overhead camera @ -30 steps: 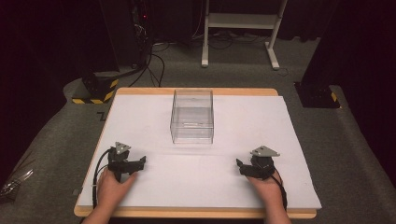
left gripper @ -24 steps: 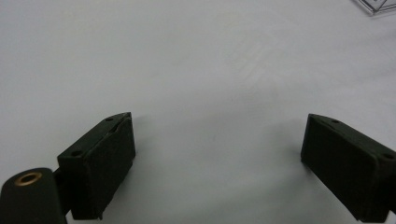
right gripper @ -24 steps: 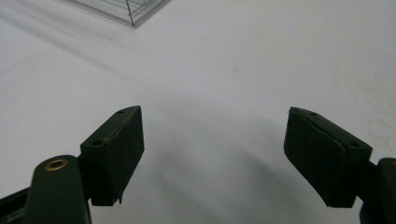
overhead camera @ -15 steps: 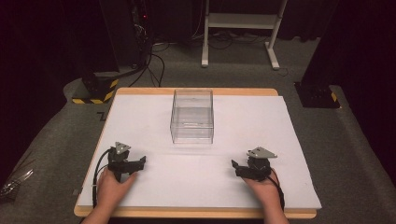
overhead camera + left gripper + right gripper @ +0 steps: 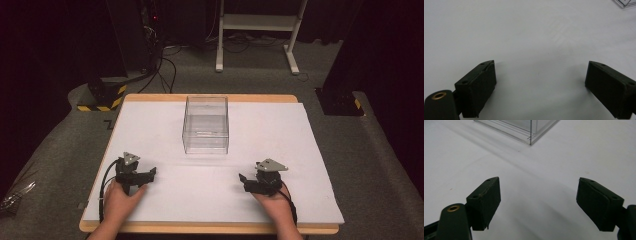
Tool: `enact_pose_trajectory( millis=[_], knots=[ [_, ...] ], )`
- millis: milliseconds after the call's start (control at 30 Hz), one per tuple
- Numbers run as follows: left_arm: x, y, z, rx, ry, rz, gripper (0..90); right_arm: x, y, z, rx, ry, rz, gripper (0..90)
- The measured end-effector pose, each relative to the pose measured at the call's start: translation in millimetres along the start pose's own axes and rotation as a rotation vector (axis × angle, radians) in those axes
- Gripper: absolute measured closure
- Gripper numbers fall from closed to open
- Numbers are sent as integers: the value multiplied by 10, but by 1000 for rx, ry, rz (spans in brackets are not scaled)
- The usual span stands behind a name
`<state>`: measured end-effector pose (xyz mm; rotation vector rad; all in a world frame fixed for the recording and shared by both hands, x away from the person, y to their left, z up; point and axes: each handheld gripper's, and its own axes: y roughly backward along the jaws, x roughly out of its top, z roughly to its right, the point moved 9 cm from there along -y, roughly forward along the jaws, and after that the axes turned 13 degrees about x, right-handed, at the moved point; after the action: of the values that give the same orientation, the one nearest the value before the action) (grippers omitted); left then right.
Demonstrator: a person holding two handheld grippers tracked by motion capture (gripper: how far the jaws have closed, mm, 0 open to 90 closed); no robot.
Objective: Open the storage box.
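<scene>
Two hand-held grippers at rest on a white table surface [image 5: 300, 150], seen from above and along each pair of jaws. The left gripper [image 5: 540, 82] has its jaws spread wide: the two black fingers [image 5: 477, 86] stand far apart at either side of the left gripper view, with bare white surface between them and nothing clasped or touched by their inner pads. A corner of the clear plastic box [image 5: 624, 2] appears at the top right edge of that view, well ahead of the fingertips and off to their right side. The right gripper [image 5: 537, 202] is likewise wide open; its fingers [image 5: 485, 202] frame an empty stretch of white surface and grasp nothing. In the right gripper view the clear plastic box lies ahead of the fingertips and slightly toward the left finger, its near corner pointing at the gap between the jaws, apart from both. In the high view the left gripper [image 5: 150, 174] and the right gripper [image 5: 243, 181] each point inward toward the other, held by a hand [image 5: 120, 200] at the near edge of the table; the box stands upright beyond and between the two sets of fingers, well apart from each. Its interior looks empty as far as the transparent walls allow one to tell.
</scene>
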<state>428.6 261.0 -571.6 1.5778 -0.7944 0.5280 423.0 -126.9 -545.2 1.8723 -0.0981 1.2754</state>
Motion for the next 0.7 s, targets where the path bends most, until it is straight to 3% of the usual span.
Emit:
enact_pose_trajectory(
  millis=[367, 700],
  knots=[
    [0, 1, 0, 1, -1, 0, 103, 133, -143, -207, 31, 13, 17, 163],
    [0, 0, 0, 1, 0, 0, 103, 234, -239, -264, 45, 17, 14, 201]
  ],
)
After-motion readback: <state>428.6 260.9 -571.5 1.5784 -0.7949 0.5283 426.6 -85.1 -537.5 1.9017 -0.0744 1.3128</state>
